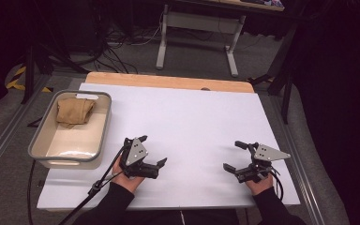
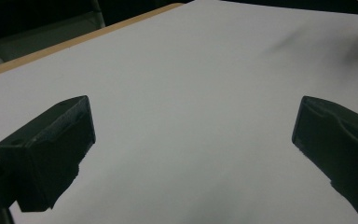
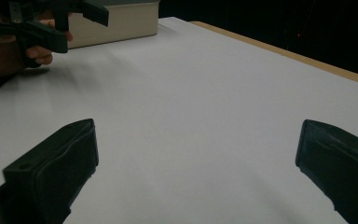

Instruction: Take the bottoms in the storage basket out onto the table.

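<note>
Tan folded cloth (image 1: 74,111) lies bunched in the far end of a grey-rimmed, cream plastic bin (image 1: 102,133), which sits on the left edge of the white board (image 1: 192,117), up and to the left of the left gripper.

Starting from the left gripper (image 1: 152,151) in the high view, its two black jaws stand wide apart with nothing between them, held low over the bare white board by the person's left hand (image 1: 124,176). The bin's near right wall is just beside this gripper, while the cloth is farther off, toward the bin's far end. In the left gripper view the jaws rise at both lower corners with only the white surface between them.

The right gripper (image 1: 234,155) hangs over the right part of the board, well apart from the left one, in the person's right hand (image 1: 258,183). Its jaws are spread wide too and hold nothing. The bin and cloth lie well away from it, across the board. In the right gripper view the left gripper (image 3: 58,21) and the cream bin (image 3: 121,21) show at the top left.

A light wooden tabletop (image 1: 168,81) shows beyond the board's far edge.
</note>
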A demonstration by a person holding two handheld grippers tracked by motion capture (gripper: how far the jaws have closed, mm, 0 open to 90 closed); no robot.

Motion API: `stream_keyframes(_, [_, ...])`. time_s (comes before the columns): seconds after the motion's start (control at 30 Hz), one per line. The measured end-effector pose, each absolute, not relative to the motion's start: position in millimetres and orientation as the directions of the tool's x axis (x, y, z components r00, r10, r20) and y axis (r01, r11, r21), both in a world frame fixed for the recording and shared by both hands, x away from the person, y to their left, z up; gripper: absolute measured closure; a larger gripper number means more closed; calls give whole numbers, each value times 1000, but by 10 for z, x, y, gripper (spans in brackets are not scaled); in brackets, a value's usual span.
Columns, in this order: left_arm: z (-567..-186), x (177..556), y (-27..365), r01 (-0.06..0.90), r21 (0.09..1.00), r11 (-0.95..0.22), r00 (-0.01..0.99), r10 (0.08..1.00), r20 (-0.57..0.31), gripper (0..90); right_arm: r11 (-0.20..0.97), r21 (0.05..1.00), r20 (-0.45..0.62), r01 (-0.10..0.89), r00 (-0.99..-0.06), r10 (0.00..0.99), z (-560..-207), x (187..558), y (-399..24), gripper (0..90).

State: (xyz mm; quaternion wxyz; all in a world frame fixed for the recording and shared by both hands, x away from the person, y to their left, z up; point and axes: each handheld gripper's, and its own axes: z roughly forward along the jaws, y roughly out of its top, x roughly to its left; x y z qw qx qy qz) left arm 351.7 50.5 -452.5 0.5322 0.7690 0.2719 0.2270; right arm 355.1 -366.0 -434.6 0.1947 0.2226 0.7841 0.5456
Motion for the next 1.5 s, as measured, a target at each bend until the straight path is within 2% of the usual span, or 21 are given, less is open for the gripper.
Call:
stream_keyframes(0.33, [-4504,3526,474,190,931,-312,762,644,60,2,308,942,-66,134,-826,560,-4346,3545,-3660,0])
stream_keyframes(0.6, [-4466,3549,492,215,938,-274,767,641,11,5,307,942,-61,139,-826,560,-4349,3546,-3654,0])
stream_keyframes(1.13, [-4290,3586,536,171,943,-286,778,626,49,9,311,939,-52,149,-829,556,-4357,3554,-3656,0])
stream_keyframes(1.5, [-4185,3633,587,188,944,-272,776,630,27,25,314,937,-52,150,-832,553,-4362,3560,-3646,0])
